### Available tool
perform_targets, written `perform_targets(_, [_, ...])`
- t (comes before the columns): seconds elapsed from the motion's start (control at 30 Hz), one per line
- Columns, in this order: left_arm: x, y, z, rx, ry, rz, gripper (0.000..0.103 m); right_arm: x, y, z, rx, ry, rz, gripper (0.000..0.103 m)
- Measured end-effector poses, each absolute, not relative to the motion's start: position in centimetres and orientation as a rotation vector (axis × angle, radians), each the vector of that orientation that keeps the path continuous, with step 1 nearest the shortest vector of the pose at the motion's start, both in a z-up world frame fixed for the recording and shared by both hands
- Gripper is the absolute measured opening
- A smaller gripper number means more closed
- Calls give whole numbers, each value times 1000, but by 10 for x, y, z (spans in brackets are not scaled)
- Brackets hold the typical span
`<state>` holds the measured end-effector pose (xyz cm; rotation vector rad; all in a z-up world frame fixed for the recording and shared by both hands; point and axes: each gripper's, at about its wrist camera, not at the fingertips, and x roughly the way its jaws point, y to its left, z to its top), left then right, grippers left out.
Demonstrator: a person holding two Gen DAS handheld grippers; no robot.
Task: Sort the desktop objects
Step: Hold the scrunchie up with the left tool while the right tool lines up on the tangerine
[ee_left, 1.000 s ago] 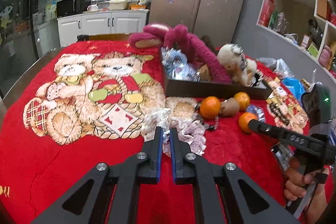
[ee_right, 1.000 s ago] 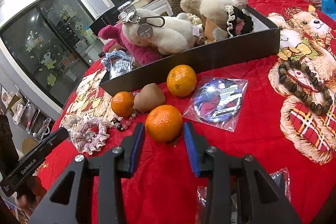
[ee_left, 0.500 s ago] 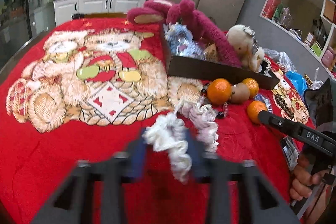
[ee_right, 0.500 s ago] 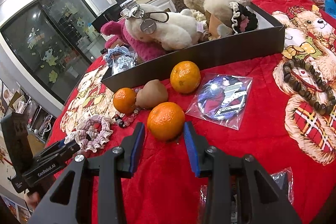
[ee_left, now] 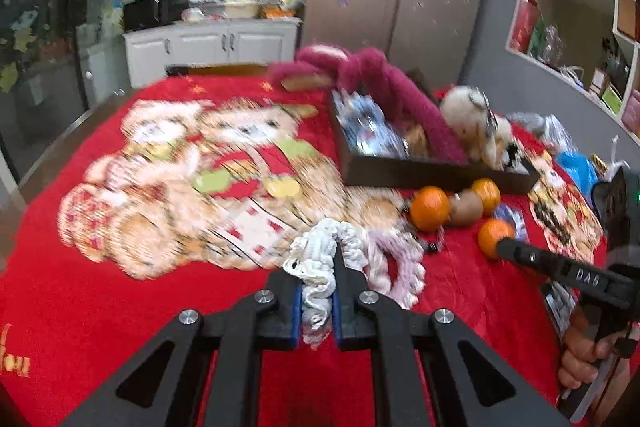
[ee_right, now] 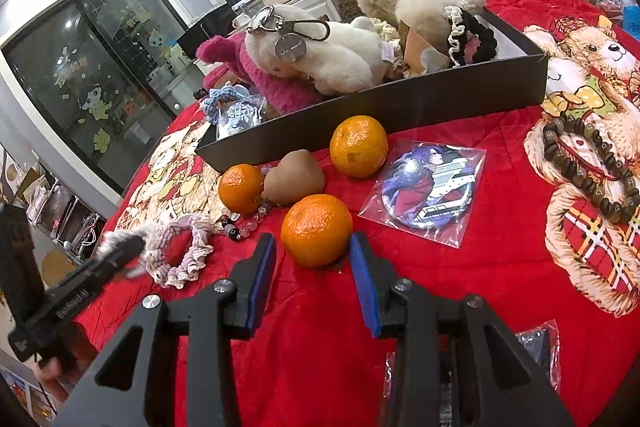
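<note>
My left gripper [ee_left: 316, 283] is shut on a white lace scrunchie [ee_left: 316, 259] and holds it just above the red blanket; it also shows at the left of the right wrist view [ee_right: 116, 251]. A pink scrunchie [ee_right: 180, 247] lies beside it. My right gripper [ee_right: 314, 259] is open, its jaws on either side of the nearest orange [ee_right: 316, 229], not touching it. Two more oranges [ee_right: 358, 145] [ee_right: 240, 187] and a brown pear-shaped object [ee_right: 294, 177] lie in front of the black tray [ee_right: 400, 103], which holds plush toys.
A round badge in a clear bag [ee_right: 426, 187] lies right of the oranges. A dark bead bracelet [ee_right: 588, 167] lies further right. Small glass beads [ee_right: 244, 223] sit by the pink scrunchie. Plastic bags [ee_right: 536, 347] lie near the front right.
My left gripper opened, closed on the white scrunchie and lifted it. My right gripper edged closer around the nearest orange and stayed open.
</note>
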<state>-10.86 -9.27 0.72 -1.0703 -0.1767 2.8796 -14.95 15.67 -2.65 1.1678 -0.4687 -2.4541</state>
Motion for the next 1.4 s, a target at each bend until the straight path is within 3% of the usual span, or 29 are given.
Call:
perform_targets(0.13, [-102,-103,19,-1005,-251,2911,11,-145,158,-23,1131,-471,-2470,34])
perform_targets(0.3, [-96,-92,22,-971,-202,2906,11,-126,165,-9,1021,-453,-2516,22])
perform_targets(0.47, [-96,-80,16,-998,-176,2864,11,-120,155,-5,1047,-335,-2539,22])
perform_targets(0.63, [-98,-77,8,-1033,-186,2836,11,-137,156,-15,1106,-385,-2504,24])
perform_targets(0.73, [-99,-77,6,-1047,-183,2838,11,-151,154,-19,1140,-393,-2503,39])
perform_targets(0.8, [-100,-77,5,-1053,-180,2836,11,-163,151,-25,1197,-401,-2479,57])
perform_targets(0.93, [-101,-78,2,-1067,-179,2829,11,-173,146,-27,1215,-399,-2480,62])
perform_targets(1.0, [-102,-76,1,-1073,-167,2826,11,-174,143,-27,1219,-381,-2501,62])
perform_targets(1.03, [-103,-76,0,-1077,-163,2824,11,-174,141,-27,1222,-370,-2513,56])
perform_targets(1.07, [-104,-75,0,-1080,-162,2824,11,-175,140,-27,1229,-359,-2522,39])
perform_targets(1.4, [-99,-71,4,-1049,-158,2804,11,-159,153,-20,1118,-447,-2511,38])
